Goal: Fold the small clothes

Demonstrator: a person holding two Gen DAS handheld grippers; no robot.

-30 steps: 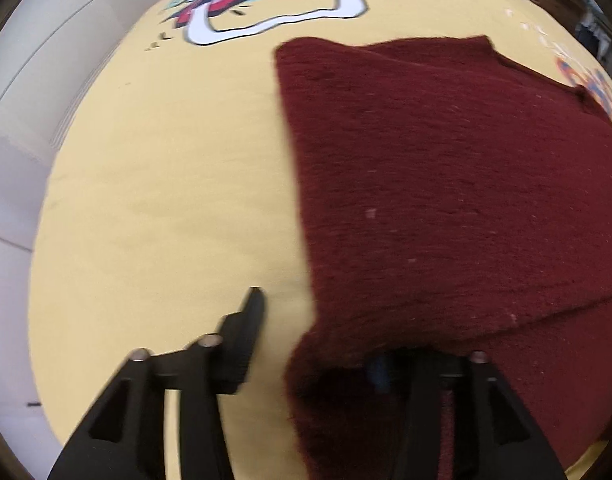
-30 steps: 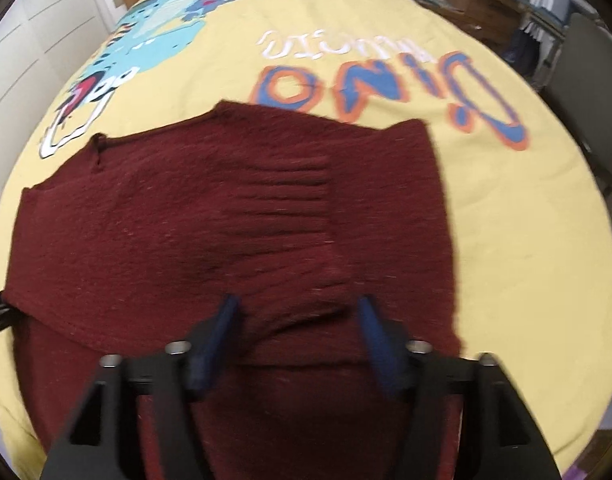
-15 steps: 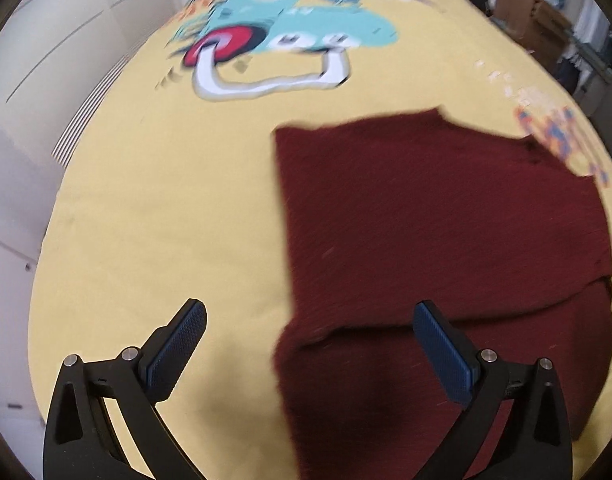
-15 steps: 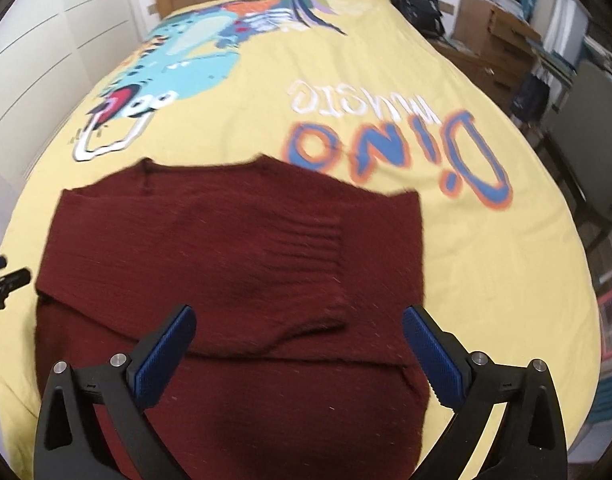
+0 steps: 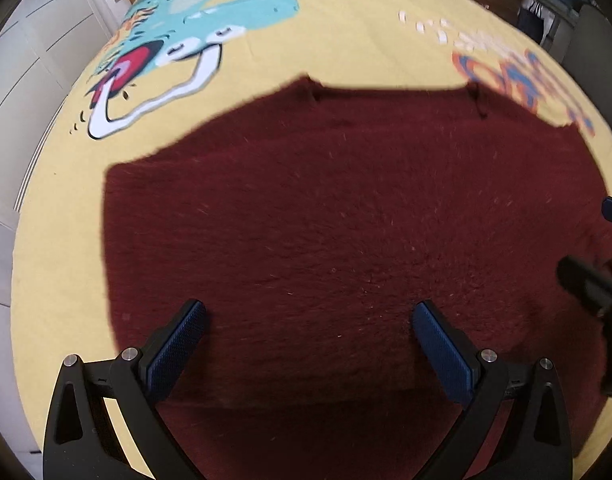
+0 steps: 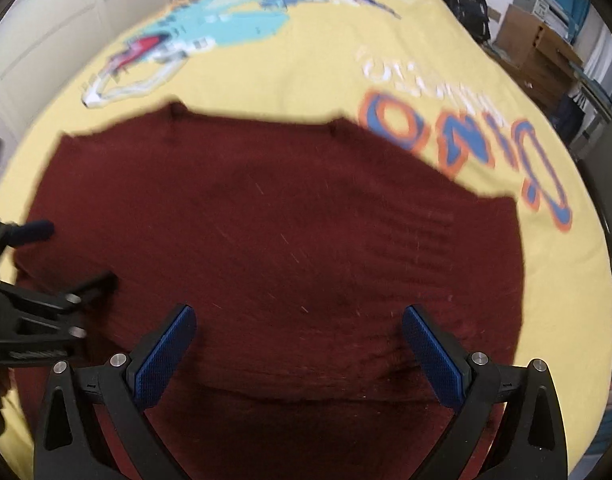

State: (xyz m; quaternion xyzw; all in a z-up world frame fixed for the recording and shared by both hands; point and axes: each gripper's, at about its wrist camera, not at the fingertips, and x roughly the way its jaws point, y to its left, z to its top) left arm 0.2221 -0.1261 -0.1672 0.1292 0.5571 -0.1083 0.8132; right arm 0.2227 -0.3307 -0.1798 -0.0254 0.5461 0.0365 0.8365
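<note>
A dark red knitted sweater (image 5: 346,232) lies flat on the yellow bedspread (image 5: 66,208), with a folded layer on top whose edge runs across near the bottom. My left gripper (image 5: 308,316) hangs open above its left half, nothing between the blue pads. In the right wrist view the same sweater (image 6: 286,232) shows a ribbed cuff at the right. My right gripper (image 6: 298,320) is open above it, holding nothing. The other gripper's black fingers (image 6: 46,300) show at that view's left edge, and the right one's fingers (image 5: 594,284) at the left wrist view's right edge.
The bedspread carries a teal dinosaur print (image 6: 226,28) and orange-blue lettering (image 6: 466,136). White cupboard doors (image 5: 22,60) stand on the left. Cardboard boxes (image 6: 534,40), a dark bag (image 6: 466,0) and a chair stand to the right of the bed.
Both grippers let go of the sweater's folded part and opened wide. They drew back from the cloth, and the left one then shifted right over the sweater.
</note>
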